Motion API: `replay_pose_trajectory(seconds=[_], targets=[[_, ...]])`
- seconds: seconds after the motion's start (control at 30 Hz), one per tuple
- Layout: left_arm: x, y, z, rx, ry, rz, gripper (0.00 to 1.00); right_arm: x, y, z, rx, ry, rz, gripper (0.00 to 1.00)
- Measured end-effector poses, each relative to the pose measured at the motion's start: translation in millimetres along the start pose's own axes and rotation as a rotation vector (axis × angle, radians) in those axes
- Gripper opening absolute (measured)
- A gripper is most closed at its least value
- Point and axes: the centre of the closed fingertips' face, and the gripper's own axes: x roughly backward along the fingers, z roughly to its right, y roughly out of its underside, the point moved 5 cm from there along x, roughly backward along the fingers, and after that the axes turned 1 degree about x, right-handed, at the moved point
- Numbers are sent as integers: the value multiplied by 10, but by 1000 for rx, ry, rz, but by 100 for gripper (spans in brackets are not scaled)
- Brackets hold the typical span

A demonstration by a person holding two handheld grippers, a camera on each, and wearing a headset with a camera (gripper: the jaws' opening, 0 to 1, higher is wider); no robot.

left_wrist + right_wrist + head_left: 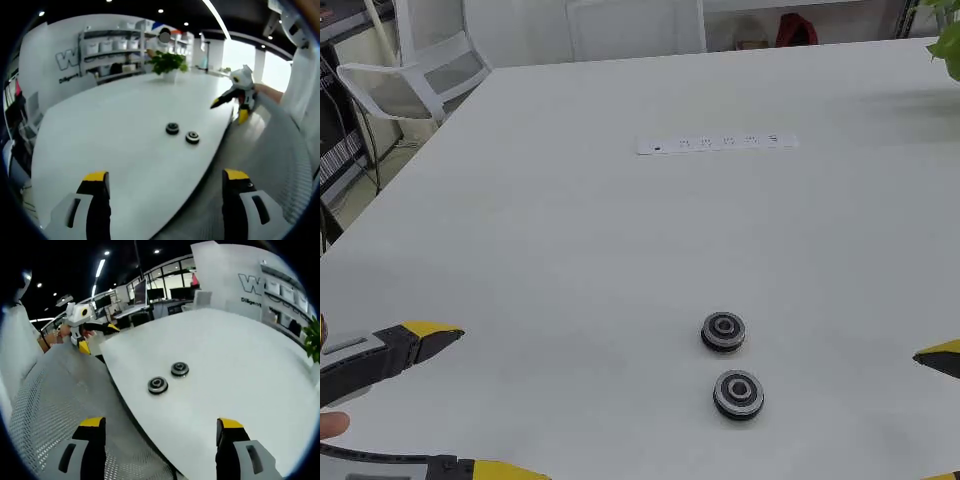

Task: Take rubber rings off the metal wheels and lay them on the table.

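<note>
Honestly, I'm holding left gripper (165,176) and right gripper (161,423) spread wide, both empty. The upper wheel (723,332) and lower wheel (738,394) are sitting lower right of centre on the table (570,230), rubber rings (704,338) seemingly on. I'm worrying a clumsy nudge sends one skidding off the edge.

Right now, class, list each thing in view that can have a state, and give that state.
Far wheel: flat on the table, rubber ring apparently on.
Near wheel: flat on the table, rubber ring apparently on.
Left gripper: open, holding nothing.
Right gripper: open, holding nothing.
Power strip: nothing plugged in.
</note>
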Motion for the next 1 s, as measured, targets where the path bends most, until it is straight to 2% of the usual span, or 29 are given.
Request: replay_pose_trajectory(seconds=[0.63, 1.0], targets=[[28, 34, -28, 13, -6, 4, 90, -11, 25, 20, -12, 9, -9, 83], [25, 23, -52, 27, -19, 28, 88, -28, 44, 20, -10, 2, -20, 81]])
